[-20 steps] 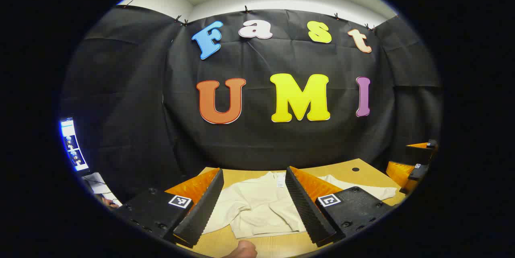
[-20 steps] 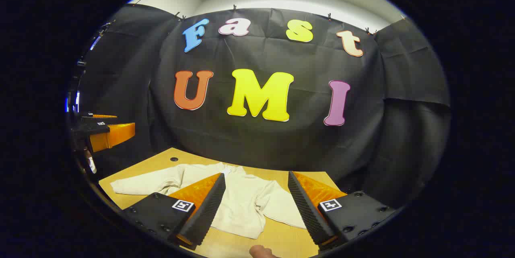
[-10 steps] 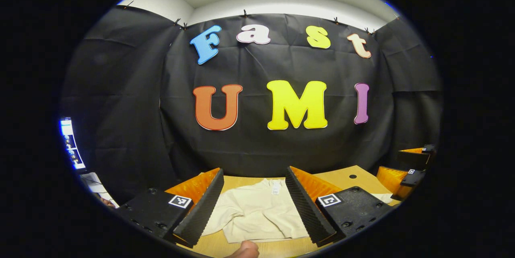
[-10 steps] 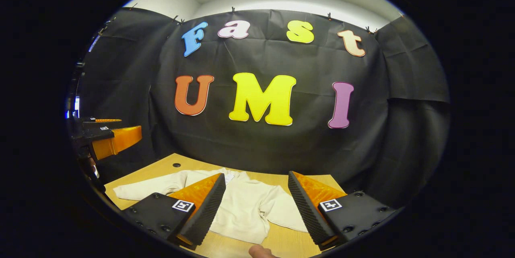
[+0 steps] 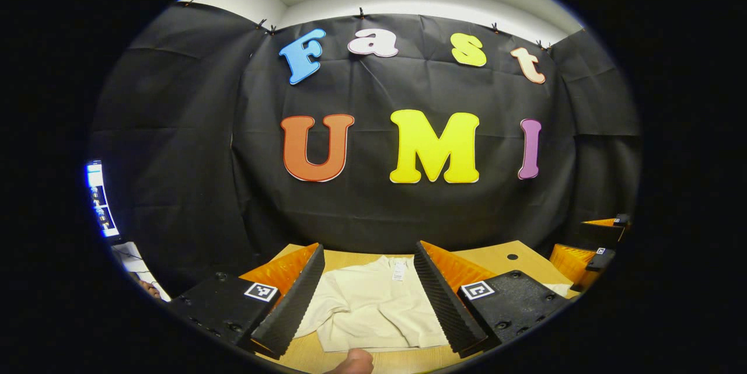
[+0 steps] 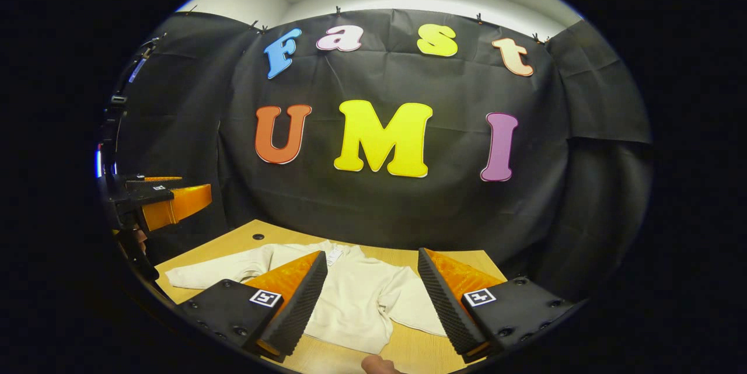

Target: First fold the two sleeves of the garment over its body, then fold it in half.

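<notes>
A cream garment (image 5: 373, 304) lies on the wooden surface (image 5: 502, 254) below both tools, its neck toward the black wall cloth at 12 o'clock. In the left gripper view the left tool (image 5: 369, 295) hangs above the garment with its two fingers spread wide, holding nothing; a small white tag (image 5: 399, 270) sits at the neckline, its print too small to read. The right tool (image 5: 589, 245) shows at 4 o'clock of that view. In the right gripper view the right tool (image 6: 370, 298) is likewise spread and empty over the garment's body, one sleeve (image 6: 210, 269) stretched out toward 8 o'clock, the other folded in near 5 o'clock. Each finger block carries a square black-and-white marker (image 6: 265, 297). A dark round hole (image 6: 258, 236) marks the surface.
</notes>
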